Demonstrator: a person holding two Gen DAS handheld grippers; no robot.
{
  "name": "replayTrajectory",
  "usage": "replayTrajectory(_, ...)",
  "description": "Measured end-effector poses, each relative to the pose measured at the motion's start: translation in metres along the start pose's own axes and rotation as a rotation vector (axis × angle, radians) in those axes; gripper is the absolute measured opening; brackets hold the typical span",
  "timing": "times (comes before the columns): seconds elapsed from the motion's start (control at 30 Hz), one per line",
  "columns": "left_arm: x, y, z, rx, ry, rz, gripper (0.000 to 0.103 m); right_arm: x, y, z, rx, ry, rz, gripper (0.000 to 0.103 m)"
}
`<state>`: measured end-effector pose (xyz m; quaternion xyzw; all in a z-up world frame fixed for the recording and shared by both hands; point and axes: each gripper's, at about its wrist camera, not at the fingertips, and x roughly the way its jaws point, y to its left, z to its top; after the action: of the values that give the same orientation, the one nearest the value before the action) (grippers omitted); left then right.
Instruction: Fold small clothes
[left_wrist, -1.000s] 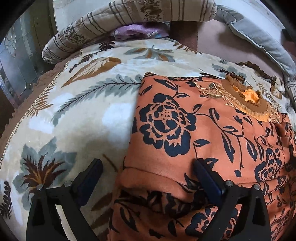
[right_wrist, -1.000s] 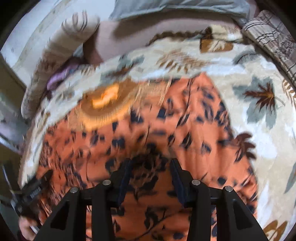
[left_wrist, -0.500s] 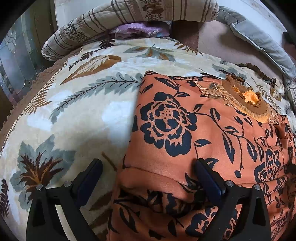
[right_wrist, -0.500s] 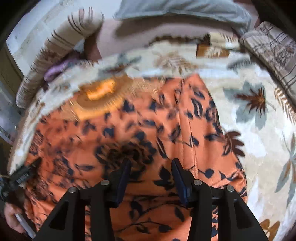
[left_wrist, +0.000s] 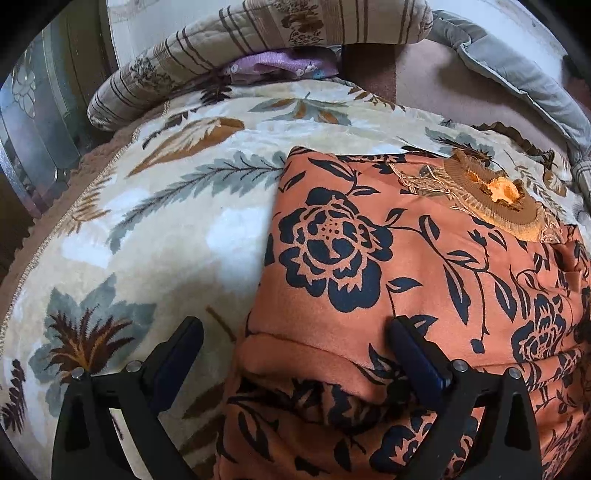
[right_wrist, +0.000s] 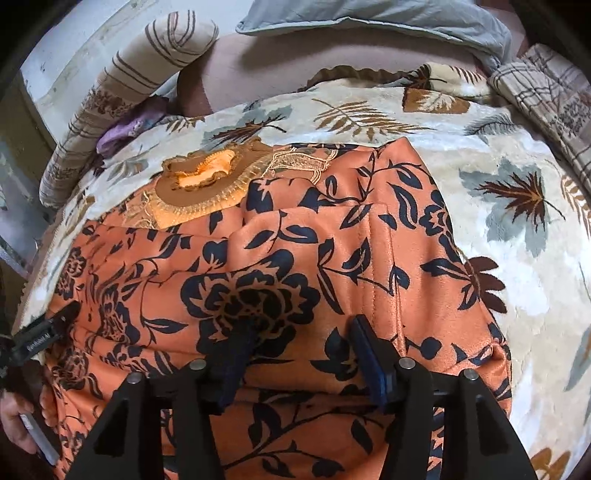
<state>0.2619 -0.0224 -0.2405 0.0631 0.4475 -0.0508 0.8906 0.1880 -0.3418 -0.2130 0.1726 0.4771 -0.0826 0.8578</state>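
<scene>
One garment (left_wrist: 424, 258) on the bed: orange fabric with a dark navy flower-and-leaf print, lying flat on the blanket (left_wrist: 166, 229) and partly folded. One brown embroidered neckline (left_wrist: 498, 195) with a bright orange lining sits at its far end. In the left wrist view a folded edge runs across the cloth near the camera, one layer lapped over another. In the right wrist view a stitched seam (right_wrist: 384, 266) runs lengthwise down the cloth.

Two grippers. Left gripper (left_wrist: 295, 336): jaws spread wide, straddling the garment's left edge. One finger is over bare blanket, the other sits on the orange cloth; the pads are not pinching anything. Right gripper (right_wrist: 299, 332): jaws are opening, tips low over a large navy flower in the print; flat cloth lies under and between them, none of it clamped.

The right wrist view also catches the left gripper's black tip (right_wrist: 48, 328) at the garment's far-left edge, with one hand (right_wrist: 18, 421) below it on the handle.

One cream blanket with grey and brown leaves lies under the garment. Two striped, patterned pillows (left_wrist: 280, 33) (right_wrist: 554, 99) sit at the bed's far corners, one purple cloth (left_wrist: 280, 66) is tucked under the first, and one grey quilted cover (left_wrist: 517, 74) lies along the far side.
</scene>
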Motion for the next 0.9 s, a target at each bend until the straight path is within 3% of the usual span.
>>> replayTrajectory(0.2, -0.034, -0.002, -0.012, 0.032, -0.037, 0.003, 0.1, -0.035, -0.007, -0.005, 0.045, -0.06, 0.026, 0.059)
replayTrajectory(0.37, -0.088, -0.006, -0.027, 0.034, -0.12, 0.005, 0.1, -0.08, -0.012, -0.012, 0.043, -0.166, 0.053, 0.059)
replayTrajectory(0.6, -0.163, -0.01, -0.047, 0.013, -0.21, 0.008, 0.1, -0.139, -0.024, -0.047, 0.025, -0.268, 0.074, 0.059)
replayTrajectory(0.9, -0.229, -0.023, -0.055, 0.045, -0.31, 0.022, 0.1, -0.165, -0.047, -0.074, 0.058, -0.29, 0.084, 0.059)
